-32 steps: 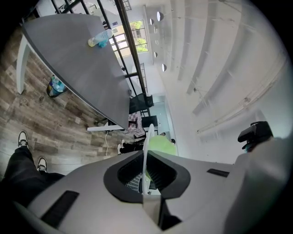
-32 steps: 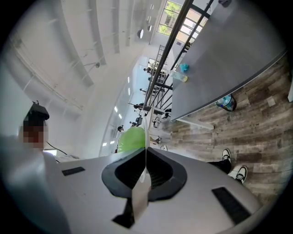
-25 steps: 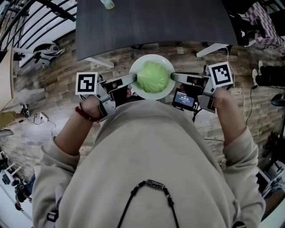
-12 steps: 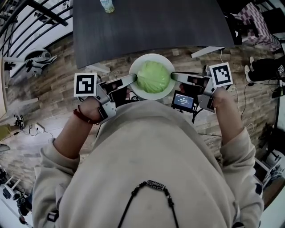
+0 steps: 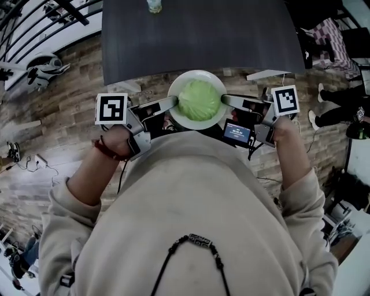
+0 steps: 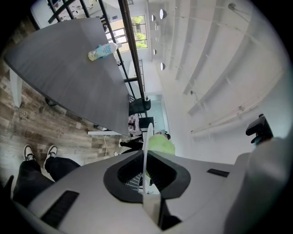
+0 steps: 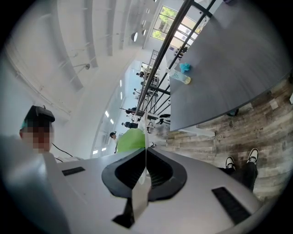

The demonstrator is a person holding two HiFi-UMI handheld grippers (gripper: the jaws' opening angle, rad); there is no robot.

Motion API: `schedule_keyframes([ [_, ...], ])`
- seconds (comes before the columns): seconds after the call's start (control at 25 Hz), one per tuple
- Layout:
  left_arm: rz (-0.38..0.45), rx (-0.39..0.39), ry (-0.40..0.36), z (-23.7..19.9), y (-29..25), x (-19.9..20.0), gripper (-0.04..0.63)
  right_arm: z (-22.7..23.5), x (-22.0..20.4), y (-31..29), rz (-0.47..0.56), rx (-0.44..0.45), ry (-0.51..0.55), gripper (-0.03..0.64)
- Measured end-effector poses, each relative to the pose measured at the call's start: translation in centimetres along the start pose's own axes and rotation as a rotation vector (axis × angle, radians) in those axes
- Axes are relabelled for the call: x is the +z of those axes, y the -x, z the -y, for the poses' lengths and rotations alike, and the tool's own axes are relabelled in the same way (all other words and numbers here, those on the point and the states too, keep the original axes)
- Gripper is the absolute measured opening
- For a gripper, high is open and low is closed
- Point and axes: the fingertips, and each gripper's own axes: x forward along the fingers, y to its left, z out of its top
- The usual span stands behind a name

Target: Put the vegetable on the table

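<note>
Left gripper (image 5: pixel 170 103) pinches the plate (image 5: pixel 196 74) rim at 9 o'clock and right gripper (image 5: pixel 226 99) at 3, which I judge keeps it level. Cabbage (image 5: pixel 199 100) sits on the plate. Table (image 5: pixel 202 29) at 12, not yet reached.

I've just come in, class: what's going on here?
A person holds a white plate bearing a green cabbage, with the left gripper and the right gripper each shut on its rim at opposite sides. It hangs over the wooden floor by the dark table's near edge, not yet set down. A bottle sits farther back on it.
</note>
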Motion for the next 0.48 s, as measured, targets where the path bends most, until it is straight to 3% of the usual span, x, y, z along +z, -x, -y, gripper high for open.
schedule_keyframes([
  [0.48,0.168,0.025,-0.018,-0.5,2.3,3.6,0.020,0.2,4.3,-3.4,-0.135,0.024,0.059,0.025],
])
